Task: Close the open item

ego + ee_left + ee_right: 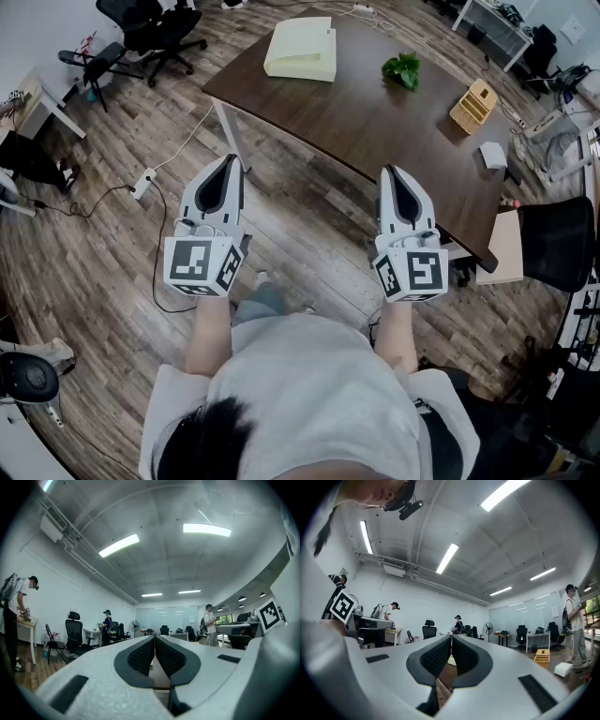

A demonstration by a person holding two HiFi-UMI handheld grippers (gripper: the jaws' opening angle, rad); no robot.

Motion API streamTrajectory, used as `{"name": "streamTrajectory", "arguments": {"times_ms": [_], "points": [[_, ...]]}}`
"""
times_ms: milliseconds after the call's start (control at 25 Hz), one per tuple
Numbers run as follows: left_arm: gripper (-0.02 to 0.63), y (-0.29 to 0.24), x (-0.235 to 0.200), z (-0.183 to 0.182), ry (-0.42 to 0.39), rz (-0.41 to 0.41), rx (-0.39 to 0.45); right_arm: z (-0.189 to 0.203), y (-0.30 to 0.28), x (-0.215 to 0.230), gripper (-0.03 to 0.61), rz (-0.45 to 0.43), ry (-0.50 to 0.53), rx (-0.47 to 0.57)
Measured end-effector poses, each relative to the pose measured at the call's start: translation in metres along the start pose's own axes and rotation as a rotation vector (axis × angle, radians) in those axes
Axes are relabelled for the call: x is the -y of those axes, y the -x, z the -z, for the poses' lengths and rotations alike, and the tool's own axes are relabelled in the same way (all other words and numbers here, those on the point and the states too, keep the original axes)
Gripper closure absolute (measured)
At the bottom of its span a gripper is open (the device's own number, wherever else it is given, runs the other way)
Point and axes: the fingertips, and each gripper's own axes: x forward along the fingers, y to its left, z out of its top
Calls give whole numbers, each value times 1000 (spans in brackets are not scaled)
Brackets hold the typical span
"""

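A pale yellow box [301, 50] lies on the far left part of the dark brown table [375, 122]; from here I cannot tell how far its lid stands open. Both grippers are held level over the floor, short of the table's near edge. My left gripper [228, 162] is shut, its tips meeting with nothing between them [154, 637]. My right gripper [389, 172] is also shut and empty [451, 636], its tip close to the table's edge. A sliver of the pale box [452, 660] shows just under the right gripper's tips.
On the table are a green plant [403, 69], a wooden slatted basket [473, 105] and a small white box [493, 155]. Office chairs [155, 33] stand at the far left, a black chair [561, 242] at the right. Cables and a power strip [143, 183] lie on the floor. People stand in the background.
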Motion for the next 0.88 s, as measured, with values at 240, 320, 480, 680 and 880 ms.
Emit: {"name": "streamTrajectory", "arguments": {"times_ms": [240, 320, 480, 680, 880], "points": [[604, -4, -11, -2, -17, -5, 2, -1, -9, -5, 565, 10, -12, 1], [604, -6, -16, -2, -18, -4, 4, -1, -15, -7, 565, 10, -10, 2], [604, -13, -30, -1, -9, 1, 6, 0, -30, -14, 565, 10, -8, 1], [604, -25, -49, -1, -7, 13, 16, 1, -50, -21, 565, 26, -19, 19], [604, -41, -72, 2, -4, 44, 26, 4, -77, -31, 565, 30, -36, 33]]}}
